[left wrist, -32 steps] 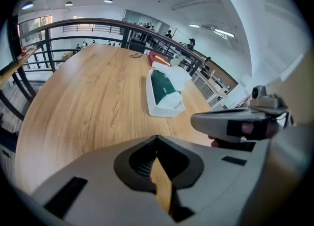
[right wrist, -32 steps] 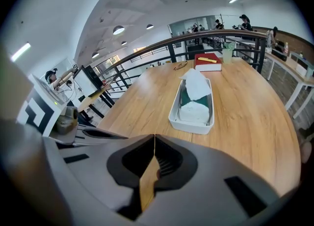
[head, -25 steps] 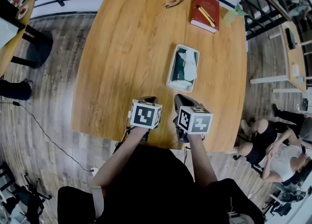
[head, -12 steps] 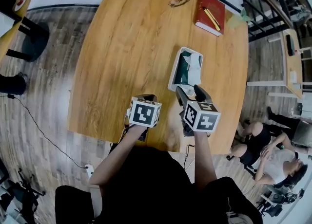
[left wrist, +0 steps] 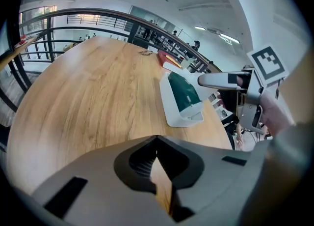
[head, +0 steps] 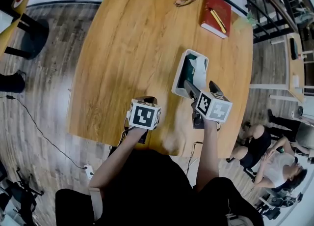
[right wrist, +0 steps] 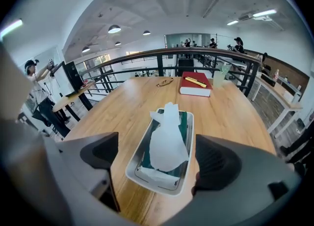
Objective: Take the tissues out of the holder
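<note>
Right gripper (head: 202,87) advanced toward 1 o'clock to the near end of holder (head: 180,75); jaws just opened from closed to wide, nothing clamped between them.

The counter (head: 127,48) is smooth wood with visible grain and a soft sheen. The holder (right wrist: 135,163) looks like glossy white plastic; its tissue (right wrist: 167,144) is thin, creased white paper. The right hand-held gripper (right wrist: 154,166) looks like matt grey plastic.
</note>
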Tool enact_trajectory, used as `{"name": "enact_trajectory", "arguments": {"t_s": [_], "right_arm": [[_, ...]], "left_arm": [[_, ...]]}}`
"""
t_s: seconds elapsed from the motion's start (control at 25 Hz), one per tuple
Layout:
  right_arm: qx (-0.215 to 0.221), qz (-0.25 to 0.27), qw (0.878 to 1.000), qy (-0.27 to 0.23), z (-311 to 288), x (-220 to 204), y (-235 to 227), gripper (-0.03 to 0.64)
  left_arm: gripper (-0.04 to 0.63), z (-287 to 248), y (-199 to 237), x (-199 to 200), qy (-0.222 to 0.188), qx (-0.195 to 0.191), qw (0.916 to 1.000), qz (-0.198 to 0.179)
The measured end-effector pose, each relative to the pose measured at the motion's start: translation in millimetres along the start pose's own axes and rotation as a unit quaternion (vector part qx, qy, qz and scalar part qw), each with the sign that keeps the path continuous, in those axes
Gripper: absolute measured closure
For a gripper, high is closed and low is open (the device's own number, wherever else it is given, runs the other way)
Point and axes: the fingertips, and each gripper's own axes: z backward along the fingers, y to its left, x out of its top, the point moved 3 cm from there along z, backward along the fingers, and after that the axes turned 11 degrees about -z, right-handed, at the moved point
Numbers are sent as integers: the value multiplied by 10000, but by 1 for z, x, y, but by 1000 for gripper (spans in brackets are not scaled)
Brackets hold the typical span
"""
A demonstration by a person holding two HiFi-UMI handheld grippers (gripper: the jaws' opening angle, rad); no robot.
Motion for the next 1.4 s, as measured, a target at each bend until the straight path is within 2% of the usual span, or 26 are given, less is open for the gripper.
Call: {"name": "enact_trajectory", "arguments": {"t_s": [0.16,0.52,1.4], "right_arm": [[-174,46,9996,221,-16,6,-2,129],[-433,82,9957,817,-60,-12,-13,130],[-567,-228,9923,1078,-74,-25,-22,133]], "left_arm": [[588,-2,7,1,30,-14,10000,60],[588,-9,27,-7,103,14,9997,223],[588,-13,46,-22,274,24,9987,440]]}}
